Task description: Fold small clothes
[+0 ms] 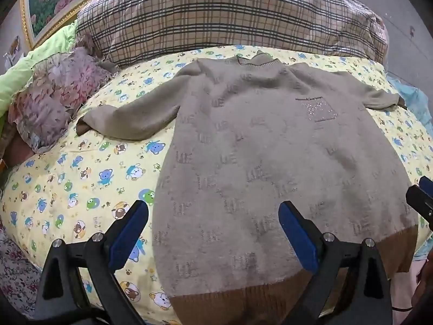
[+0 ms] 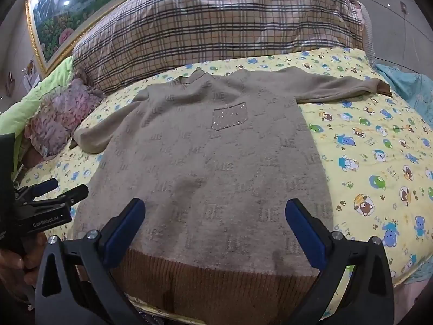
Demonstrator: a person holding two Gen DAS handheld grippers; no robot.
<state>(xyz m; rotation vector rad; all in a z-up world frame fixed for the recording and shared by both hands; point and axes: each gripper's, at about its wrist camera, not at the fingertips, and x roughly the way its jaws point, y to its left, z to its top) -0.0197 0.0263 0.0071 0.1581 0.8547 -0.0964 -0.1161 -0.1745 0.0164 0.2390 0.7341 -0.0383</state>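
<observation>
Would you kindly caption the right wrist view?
Open right gripper above a beige sweater spread flat on bear-print bedding.

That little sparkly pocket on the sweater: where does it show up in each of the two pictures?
Left wrist view: the sparkly pocket sits right of centre, in the upper half of the sweater.
Right wrist view: the pocket sits near the middle, upper half.
Shared landmark: the plaid pillow behind the sweater's collar.
</observation>
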